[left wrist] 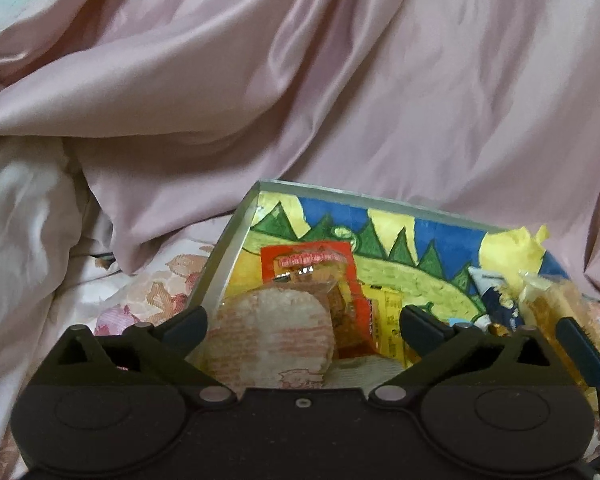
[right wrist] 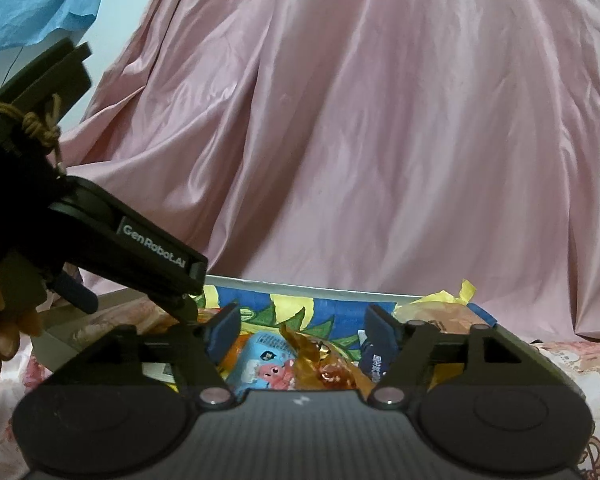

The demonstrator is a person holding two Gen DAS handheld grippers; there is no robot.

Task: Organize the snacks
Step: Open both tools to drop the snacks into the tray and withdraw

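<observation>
Pink sheet point(left wrist: 340, 80) draped behind painted box point(left wrist: 236, 240) on flowered bed. Snacks inside box: round rice cracker point(left wrist: 270, 336), blue packet point(right wrist: 266, 360). Left gripper point(left wrist: 302, 324) and right gripper point(right wrist: 300, 330) above box, jaws spread, grasping nothing.

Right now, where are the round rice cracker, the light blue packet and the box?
round rice cracker point(left wrist: 270, 330), left wrist view, its wrapped face.
light blue packet point(right wrist: 264, 360), right wrist view, its printed front.
box point(left wrist: 236, 236), left wrist view, its left wall.
</observation>
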